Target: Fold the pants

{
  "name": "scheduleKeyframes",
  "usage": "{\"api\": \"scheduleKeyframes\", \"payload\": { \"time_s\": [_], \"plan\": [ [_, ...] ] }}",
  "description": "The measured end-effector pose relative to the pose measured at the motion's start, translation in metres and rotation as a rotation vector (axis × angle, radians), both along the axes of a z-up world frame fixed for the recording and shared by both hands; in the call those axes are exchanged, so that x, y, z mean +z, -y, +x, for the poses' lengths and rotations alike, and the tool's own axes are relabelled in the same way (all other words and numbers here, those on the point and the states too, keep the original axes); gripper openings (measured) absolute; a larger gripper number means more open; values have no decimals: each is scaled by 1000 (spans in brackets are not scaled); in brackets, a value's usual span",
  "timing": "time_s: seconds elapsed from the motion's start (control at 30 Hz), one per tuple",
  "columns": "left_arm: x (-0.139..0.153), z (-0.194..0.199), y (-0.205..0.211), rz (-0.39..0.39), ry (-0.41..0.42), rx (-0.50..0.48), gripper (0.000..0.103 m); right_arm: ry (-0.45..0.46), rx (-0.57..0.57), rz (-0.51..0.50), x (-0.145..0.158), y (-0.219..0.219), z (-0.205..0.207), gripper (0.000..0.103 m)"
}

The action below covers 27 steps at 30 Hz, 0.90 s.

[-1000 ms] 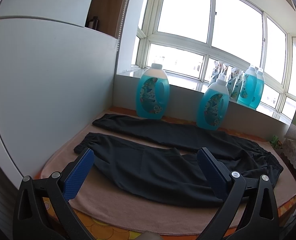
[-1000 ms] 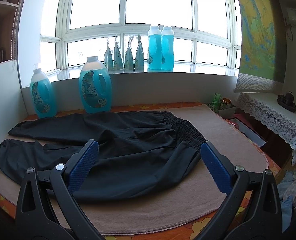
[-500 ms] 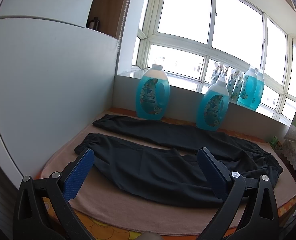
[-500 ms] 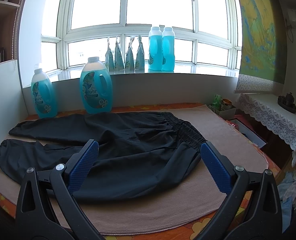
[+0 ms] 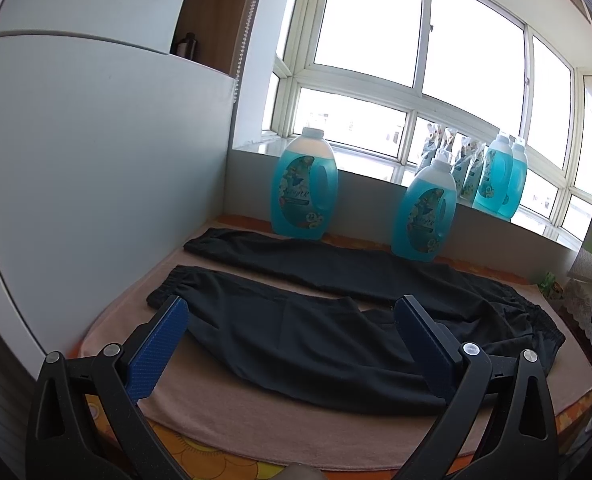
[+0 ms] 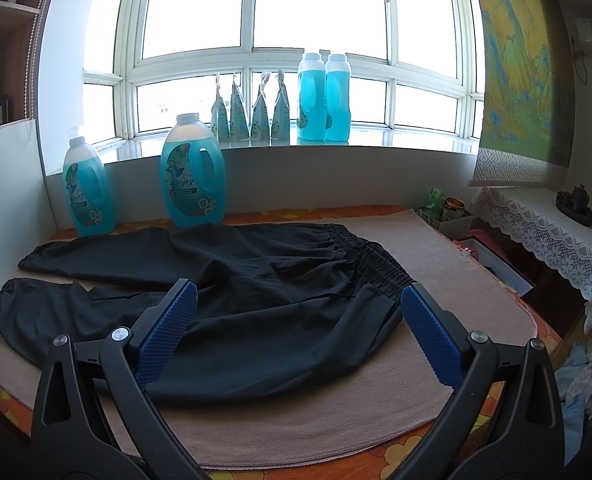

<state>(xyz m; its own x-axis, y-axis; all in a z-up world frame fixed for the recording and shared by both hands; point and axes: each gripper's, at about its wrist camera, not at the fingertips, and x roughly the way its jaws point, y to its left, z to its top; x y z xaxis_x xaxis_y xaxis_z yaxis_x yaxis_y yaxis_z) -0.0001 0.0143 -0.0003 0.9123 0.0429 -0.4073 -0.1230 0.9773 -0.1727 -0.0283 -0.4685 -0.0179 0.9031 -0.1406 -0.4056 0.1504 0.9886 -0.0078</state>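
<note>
Holding both grippers above the near edge of the work surface, we see the black pants (image 5: pixel 320 320) spread flat on a beige towel (image 5: pixel 256 420) that covers a table with an orange floral cloth (image 6: pixel 508 440). The left gripper (image 5: pixel 292 312) has its two blue-padded fingers (image 5: pixel 156 348) set wide apart, with nothing between them; it hangs over the near pant leg and does not touch the fabric. The right gripper (image 6: pixel 296 300) likewise has its fingers (image 6: pixel 432 336) spread wide and holds nothing; it hangs above the hip area of the pants (image 6: pixel 232 300), near the elastic waistband (image 6: pixel 372 260). The two legs point toward the left side of the table and lie apart from each other, with a strip of towel showing between them, and the waistband lies at the right side. In the left wrist view, the cuff of the near leg (image 5: pixel 168 284) lies just beyond the left finger. Two large blue detergent bottles (image 6: pixel 194 172) stand on the table behind the far leg, against a low grey wall under the window sill. On the sill itself stand two more blue bottles (image 6: pixel 324 96) and a row of refill pouches (image 6: pixel 252 112). A white panel (image 5: pixel 96 160) borders the left side of the table. To the right, a side table with a lace cloth (image 6: pixel 548 236) stands well apart from the pants.
</note>
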Motion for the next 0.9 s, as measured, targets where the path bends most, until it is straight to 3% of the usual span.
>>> {"api": "scheduleKeyframes", "payload": {
  "time_s": [0.47, 0.9],
  "plan": [
    [-1, 3, -3, 0, -13, 12, 102, -4, 3, 1, 0, -1, 1, 103],
    [-9, 10, -24, -2, -33, 63, 102, 21, 72, -32, 5, -5, 10, 103]
  ]
}}
